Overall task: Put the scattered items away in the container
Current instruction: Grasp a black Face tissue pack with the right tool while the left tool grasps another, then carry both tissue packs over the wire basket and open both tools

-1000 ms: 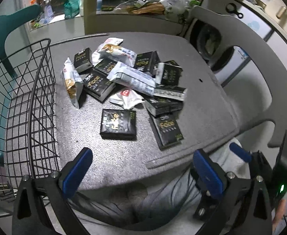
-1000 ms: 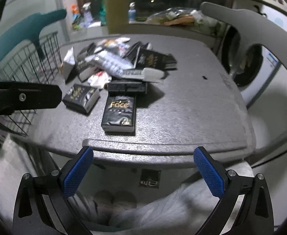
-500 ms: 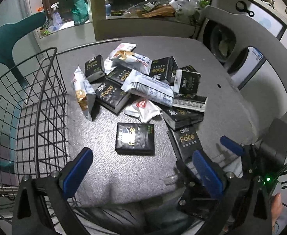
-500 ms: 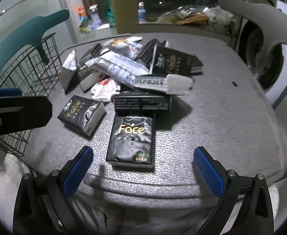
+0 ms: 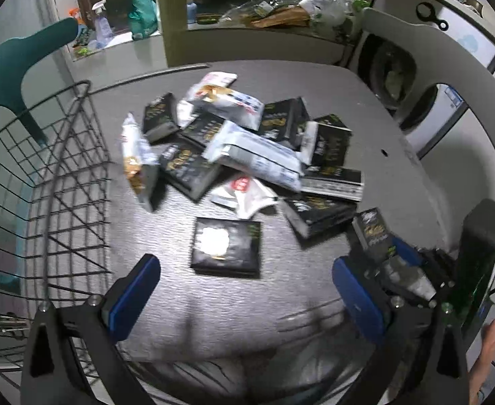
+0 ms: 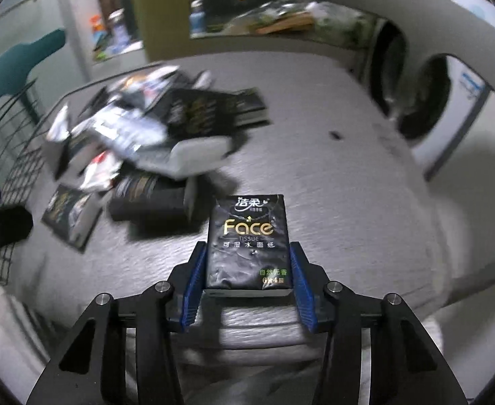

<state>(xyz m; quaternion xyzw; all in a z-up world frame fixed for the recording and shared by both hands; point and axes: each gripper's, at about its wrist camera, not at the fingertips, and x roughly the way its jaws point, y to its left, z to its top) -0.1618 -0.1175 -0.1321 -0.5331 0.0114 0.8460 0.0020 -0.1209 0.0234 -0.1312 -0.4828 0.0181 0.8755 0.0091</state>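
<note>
A heap of black "Face" tissue packs and white snack wrappers (image 5: 247, 148) lies on the grey table (image 5: 315, 84). A black wire basket (image 5: 38, 202) stands at the table's left edge. My right gripper (image 6: 247, 270) is shut on one black Face tissue pack (image 6: 247, 239) at the table's near edge; it also shows in the left wrist view (image 5: 374, 233). My left gripper (image 5: 247, 290) is open and empty, above the near table edge, just short of a single black pack (image 5: 225, 246).
A teal chair (image 5: 18, 64) stands behind the basket. A grey chair back (image 5: 449, 77) curves along the table's right side, with a washing machine (image 5: 396, 71) behind it. Bottles and bags sit on the far sill (image 5: 186, 10).
My right gripper moved forward and closed on the nearest Face tissue pack. My left gripper advanced a little over the table towards the single black pack.
</note>
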